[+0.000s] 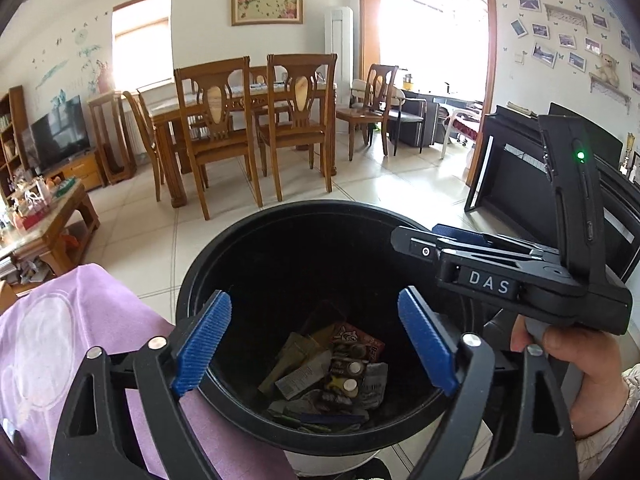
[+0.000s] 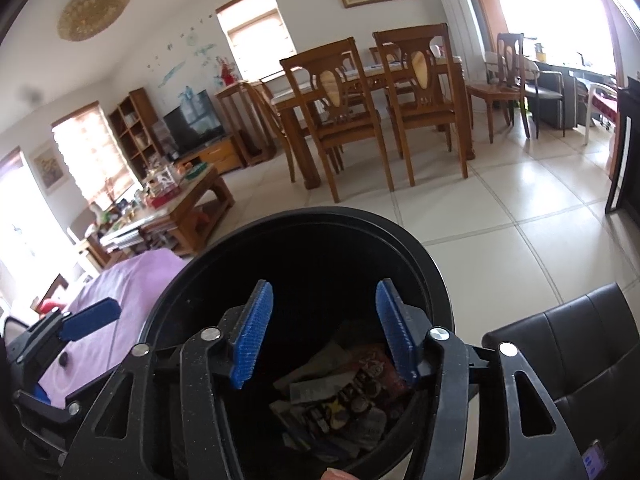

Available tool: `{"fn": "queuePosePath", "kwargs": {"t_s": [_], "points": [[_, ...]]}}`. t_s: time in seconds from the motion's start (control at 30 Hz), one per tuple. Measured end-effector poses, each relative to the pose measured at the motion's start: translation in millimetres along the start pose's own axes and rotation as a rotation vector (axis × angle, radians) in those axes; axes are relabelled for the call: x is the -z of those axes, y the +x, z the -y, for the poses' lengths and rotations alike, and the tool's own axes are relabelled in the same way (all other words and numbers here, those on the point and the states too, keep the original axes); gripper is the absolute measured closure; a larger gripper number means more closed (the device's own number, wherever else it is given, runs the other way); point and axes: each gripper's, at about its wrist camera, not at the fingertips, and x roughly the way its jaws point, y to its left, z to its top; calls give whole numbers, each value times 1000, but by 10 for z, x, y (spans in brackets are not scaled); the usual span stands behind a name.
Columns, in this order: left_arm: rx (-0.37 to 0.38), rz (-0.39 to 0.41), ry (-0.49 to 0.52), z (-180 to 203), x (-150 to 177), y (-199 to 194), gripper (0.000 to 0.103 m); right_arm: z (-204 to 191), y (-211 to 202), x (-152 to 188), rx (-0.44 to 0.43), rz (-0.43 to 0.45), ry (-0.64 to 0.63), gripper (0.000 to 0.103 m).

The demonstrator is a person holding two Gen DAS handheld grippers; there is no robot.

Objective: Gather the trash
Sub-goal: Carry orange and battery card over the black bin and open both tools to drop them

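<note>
Over one round black plastic bin (image 1: 240,240) hang two grippers. Left gripper (image 1: 316,340) and right gripper (image 2: 325,332) each have two ribbed blue fingers (image 1: 204,344), spread wide, holding nothing. Crinkly wrappers (image 1: 320,376), maybe ten, lie piled at the bin's bottom. One purple cloth (image 1: 100,320) lies beside it.

A wooden dining table (image 1: 240,98) stood across the tiled floor (image 1: 360,184) with two chairs (image 1: 256,120) pushed against its near side, a television (image 1: 60,132) and a cluttered coffee table (image 1: 52,216) to its left, a framed picture (image 1: 267,4) on the wall above it.
</note>
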Motion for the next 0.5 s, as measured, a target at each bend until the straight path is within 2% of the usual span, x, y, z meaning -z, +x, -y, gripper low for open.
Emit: {"fn": "queuePosePath", "kwargs": {"t_s": [0.17,0.2,0.37,0.5], "points": [[-36,33,7,-24,-5,-118,8,-80,-49,16,-9,6,11,28],[-42,39,2,-44,-6,-159,5,-91,-64,27,-16,8,18,27],[-98,72,-12,-182,46,-381,5,-273,-137,38,-36,20,18,27],[-186,110,-63,-475,184,-657,5,-564,-144,65,-69,13,-11,27]]}}
